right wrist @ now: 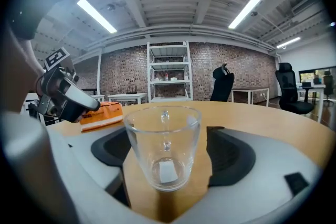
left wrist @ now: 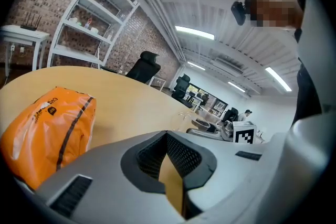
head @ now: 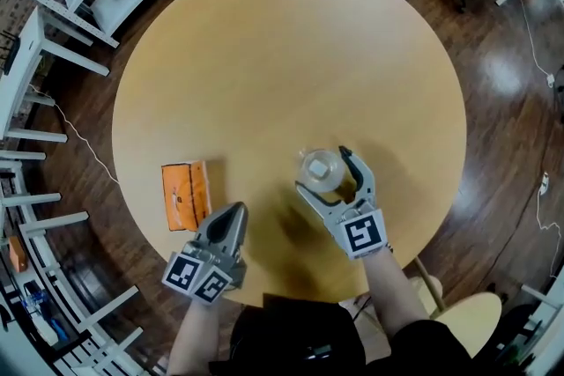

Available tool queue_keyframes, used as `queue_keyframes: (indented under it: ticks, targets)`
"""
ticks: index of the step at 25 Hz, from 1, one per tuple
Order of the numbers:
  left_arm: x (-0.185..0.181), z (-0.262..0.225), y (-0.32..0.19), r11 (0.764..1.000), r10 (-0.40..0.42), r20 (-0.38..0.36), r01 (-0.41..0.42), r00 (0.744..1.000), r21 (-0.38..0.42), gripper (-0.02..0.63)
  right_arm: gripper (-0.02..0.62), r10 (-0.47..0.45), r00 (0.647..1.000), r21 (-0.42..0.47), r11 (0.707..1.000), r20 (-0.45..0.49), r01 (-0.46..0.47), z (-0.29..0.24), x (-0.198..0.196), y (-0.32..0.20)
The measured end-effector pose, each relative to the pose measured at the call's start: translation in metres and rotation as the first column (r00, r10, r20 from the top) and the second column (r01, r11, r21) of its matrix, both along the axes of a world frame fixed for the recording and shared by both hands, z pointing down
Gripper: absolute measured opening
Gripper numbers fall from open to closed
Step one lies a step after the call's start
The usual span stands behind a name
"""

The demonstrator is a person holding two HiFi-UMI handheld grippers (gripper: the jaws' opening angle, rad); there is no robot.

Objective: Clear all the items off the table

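An orange packet [head: 185,195] lies flat near the left edge of the round wooden surface [head: 282,57]. Just to its right, apart from it, is the left gripper [head: 234,210]; its jaws are pressed together with nothing between them, and in its own view the packet [left wrist: 47,134] shows off to the left. Further right, a clear glass cup [head: 321,170] stands upright on the surface. The right gripper [head: 322,172] has its jaws spread wide on either side of the cup [right wrist: 164,147], with a gap showing on each side of the glass.
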State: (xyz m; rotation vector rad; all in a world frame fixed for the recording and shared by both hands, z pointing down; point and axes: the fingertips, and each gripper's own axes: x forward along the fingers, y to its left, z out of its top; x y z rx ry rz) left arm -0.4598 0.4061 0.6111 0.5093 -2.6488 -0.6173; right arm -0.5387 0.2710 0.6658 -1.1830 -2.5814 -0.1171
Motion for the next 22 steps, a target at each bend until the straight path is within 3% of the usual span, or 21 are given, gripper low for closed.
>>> queue_keyframes:
  ticks: [6,12,22]
  targets:
    - [0.005,0.0,-0.011,0.999,0.052,-0.006,-0.052,0.999,0.002,0.005,0.453,-0.008,1.0,-0.015,1.0,0.011,0.008,0.006,-0.004,0.01]
    - [-0.001,-0.003,-0.015,0.993,0.108,0.003,-0.108,0.994,-0.056,0.005,0.411,-0.017,1.0,-0.002,1.0,-0.003,0.017,0.007,-0.01,0.014]
    - [0.008,-0.03,0.003,0.996,0.092,0.077,-0.091,0.993,-0.016,0.005,0.41,-0.007,0.999,-0.072,0.997,0.043,0.01,-0.046,0.018,0.031]
